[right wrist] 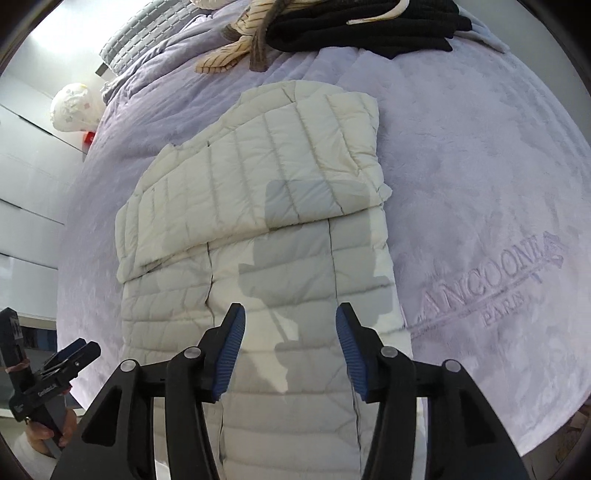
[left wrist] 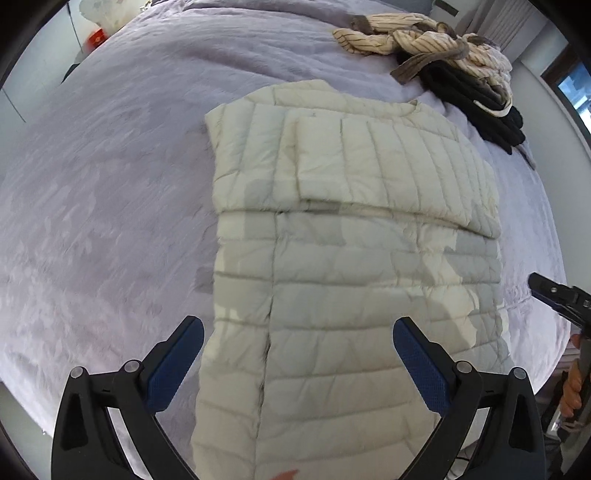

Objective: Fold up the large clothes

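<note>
jacket (left wrist: 354,236) lying flat mid-bed (left wrist: 92,206), sleeves folded across its chest | left tool (left wrist: 298,363) and right tool (right wrist: 289,350) both hovering agape over hem, gripping nothing | advice: pinching both hem corners together, lifting evenly toward collar

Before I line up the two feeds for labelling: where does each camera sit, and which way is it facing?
Left wrist: on the left gripper, above the jacket's hem, facing along it toward the clothes pile; its open jaws show, with the right gripper at the right edge.
Right wrist: on the right gripper, same direction, farther right; its open jaws show, with the left gripper lower left.
Shared: jacket, purple blanket, clothes pile.
</note>
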Demonstrator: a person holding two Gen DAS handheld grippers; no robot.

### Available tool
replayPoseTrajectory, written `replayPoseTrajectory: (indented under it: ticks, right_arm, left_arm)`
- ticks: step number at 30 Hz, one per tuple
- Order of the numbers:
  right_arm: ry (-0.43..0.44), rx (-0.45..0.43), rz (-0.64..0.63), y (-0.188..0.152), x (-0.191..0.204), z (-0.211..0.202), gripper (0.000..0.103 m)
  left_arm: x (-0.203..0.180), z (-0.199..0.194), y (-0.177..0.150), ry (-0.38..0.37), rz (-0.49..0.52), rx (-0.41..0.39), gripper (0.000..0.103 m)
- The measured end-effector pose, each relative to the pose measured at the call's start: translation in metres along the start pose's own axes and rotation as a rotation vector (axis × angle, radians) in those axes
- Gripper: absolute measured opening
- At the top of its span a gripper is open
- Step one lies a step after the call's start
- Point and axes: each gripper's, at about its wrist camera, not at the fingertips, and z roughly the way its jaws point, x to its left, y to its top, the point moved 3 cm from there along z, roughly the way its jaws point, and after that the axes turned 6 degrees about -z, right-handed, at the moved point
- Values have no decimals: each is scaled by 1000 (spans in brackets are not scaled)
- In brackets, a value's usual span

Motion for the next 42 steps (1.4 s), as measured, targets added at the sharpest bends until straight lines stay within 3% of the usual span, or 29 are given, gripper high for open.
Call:
replayPoseTrajectory:
  ticks: [2,10,12,29,35,42]
  right_arm:
    - [-5,1,3,-6,3,-6,80]
    - [-14,-18,4,-32,10,-29,87]
    - [-4,-15,7,-38,13,-32,103]
    - [71,27,137,-68,6,-32,103]
    - [74,104,204,-85,-19,-18,103]
    - [80,165,386,-111,-65,-4,103]
  left_arm:
    - [3,-4,-5,22,6,-1,103]
    - [18,-20,-24,92,34,8,103]
    - [22,-20,-28,87,32,20,103]
    - [47,-17,-62,89,38,68,103]
    - [58,-7,-71,100,31,91,103]
    - [63,3,-77,88,26,123,103]
